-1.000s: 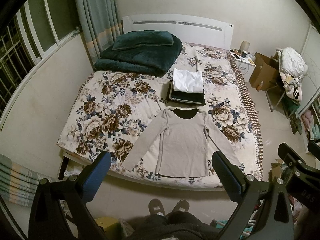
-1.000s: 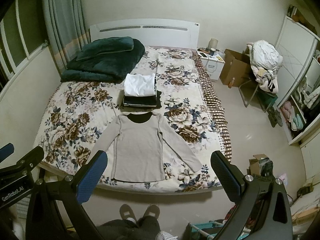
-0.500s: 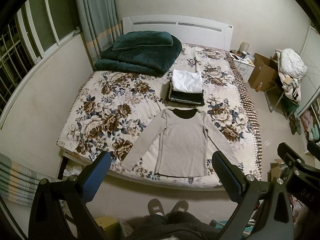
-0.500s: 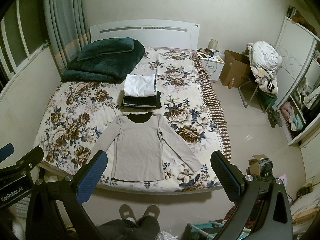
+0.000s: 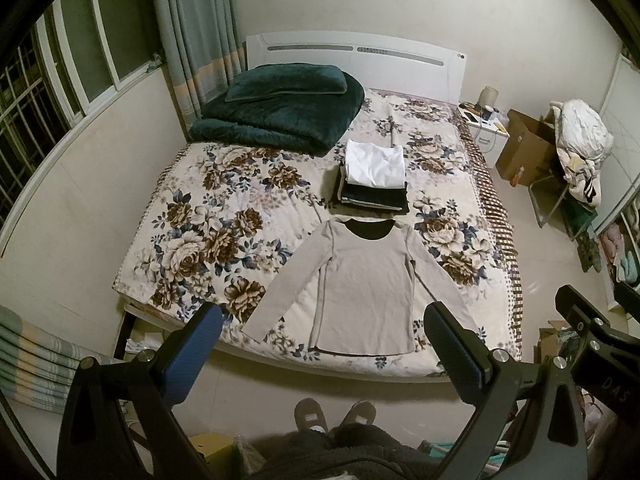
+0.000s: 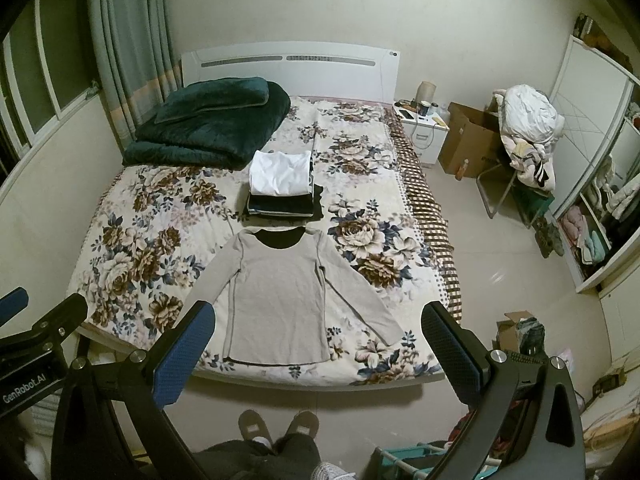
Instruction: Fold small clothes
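A beige long-sleeved shirt (image 5: 366, 288) with a dark neckline lies flat, sleeves spread, near the foot of the floral bed (image 5: 208, 216); it also shows in the right wrist view (image 6: 280, 292). Behind it stands a stack of folded clothes (image 5: 374, 178) with a white piece on top, seen too in the right wrist view (image 6: 282, 186). My left gripper (image 5: 322, 344) is open and empty, held high above the bed's foot edge. My right gripper (image 6: 318, 344) is open and empty at the same height, to the right.
A folded dark green blanket (image 5: 280, 120) lies at the head of the bed. A nightstand (image 6: 424, 128), a cardboard box (image 6: 468, 144) and a chair piled with clothes (image 6: 528, 136) stand right of the bed. A wardrobe (image 6: 600, 208) lines the right wall. My slippered feet (image 6: 276, 428) stand at the bed's foot.
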`<state>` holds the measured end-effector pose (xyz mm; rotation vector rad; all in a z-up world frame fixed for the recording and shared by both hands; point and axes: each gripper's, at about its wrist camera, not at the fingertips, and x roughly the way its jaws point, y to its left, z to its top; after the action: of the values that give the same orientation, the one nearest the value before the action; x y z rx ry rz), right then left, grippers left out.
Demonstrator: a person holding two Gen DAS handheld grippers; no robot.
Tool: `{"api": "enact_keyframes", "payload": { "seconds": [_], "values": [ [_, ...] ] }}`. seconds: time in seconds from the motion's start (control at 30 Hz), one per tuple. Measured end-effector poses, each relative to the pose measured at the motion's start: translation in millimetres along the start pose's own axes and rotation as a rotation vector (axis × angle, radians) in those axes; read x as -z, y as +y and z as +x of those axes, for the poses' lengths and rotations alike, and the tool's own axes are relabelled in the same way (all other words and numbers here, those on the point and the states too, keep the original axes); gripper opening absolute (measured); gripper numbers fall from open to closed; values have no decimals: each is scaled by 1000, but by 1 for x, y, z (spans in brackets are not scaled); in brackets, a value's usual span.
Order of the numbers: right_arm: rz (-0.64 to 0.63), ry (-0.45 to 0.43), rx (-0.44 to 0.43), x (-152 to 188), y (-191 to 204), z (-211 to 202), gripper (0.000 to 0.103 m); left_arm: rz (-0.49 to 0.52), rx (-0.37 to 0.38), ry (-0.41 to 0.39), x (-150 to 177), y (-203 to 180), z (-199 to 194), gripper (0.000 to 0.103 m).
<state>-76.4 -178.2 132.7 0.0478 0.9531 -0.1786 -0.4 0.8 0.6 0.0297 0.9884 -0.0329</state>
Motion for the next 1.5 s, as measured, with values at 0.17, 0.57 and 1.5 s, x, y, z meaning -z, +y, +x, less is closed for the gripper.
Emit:
{"api": "enact_keyframes", "payload": {
  "seconds": [0.17,0.57,1.5],
  "values": [
    [0,-1,-1,-1,1,-1,103,-1,0,-1,-1,0,0,103],
    [-1,-3,1,-2,3,0,103,-2,2,-5,0,0,0,103],
    [354,265,154,19,-75,254,103,65,-156,21,-46,-4,228,103]
  ]
}}
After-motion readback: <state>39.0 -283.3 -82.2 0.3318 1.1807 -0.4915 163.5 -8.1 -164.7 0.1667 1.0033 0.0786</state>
